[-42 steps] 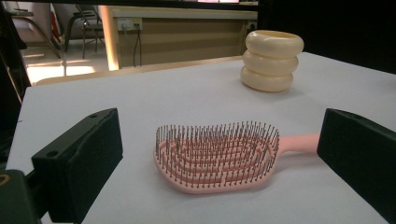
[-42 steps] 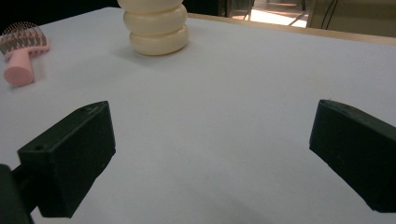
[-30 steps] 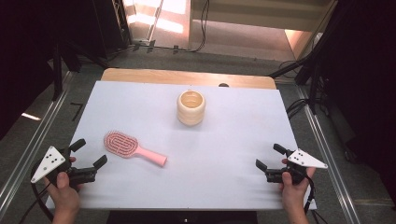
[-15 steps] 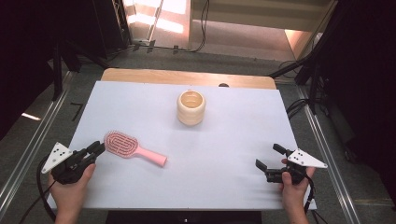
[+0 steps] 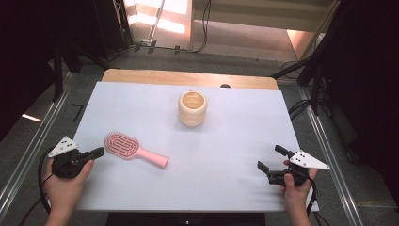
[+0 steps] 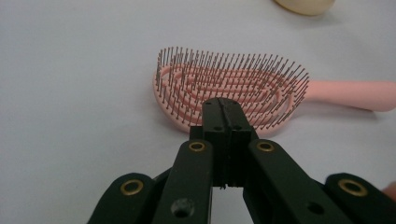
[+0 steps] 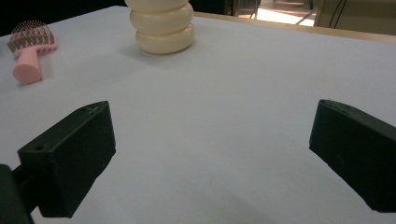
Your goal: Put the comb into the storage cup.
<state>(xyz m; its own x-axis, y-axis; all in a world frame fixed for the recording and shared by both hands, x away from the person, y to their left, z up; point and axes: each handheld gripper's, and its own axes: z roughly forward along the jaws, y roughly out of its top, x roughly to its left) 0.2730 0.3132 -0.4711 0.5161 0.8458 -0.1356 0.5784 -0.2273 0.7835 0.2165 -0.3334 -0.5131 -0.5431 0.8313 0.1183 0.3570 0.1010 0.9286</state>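
Observation:
A pink hairbrush (image 5: 123, 143) lies bristles up on the white table (image 5: 226, 193), left of centre, its handle pointing right. My left gripper (image 5: 98, 151) sits just left of the brush head. Its jaws have just been closing and now stand shut with nothing between them. In the left gripper view the closed tips (image 6: 225, 108) nearly meet the near rim of the brush (image 6: 229, 84). My right gripper (image 5: 271, 157) rests open at the table's right front. A cream ribbed cup (image 5: 192, 108) stands upright at the back centre. The right gripper view has the cup (image 7: 162, 25) and brush (image 7: 33, 46) far beyond my open right gripper (image 7: 212, 128).
A bare wooden strip (image 5: 141, 76) runs along the table's far edge. Metal rails (image 5: 28, 155) and cables flank both sides on the dark floor. Open white surface lies between the brush and the right gripper.
The left gripper's jaws went from wide open to shut, and the hand shifted right and slightly forward toward the brush head. The right gripper, brush and cup kept still.

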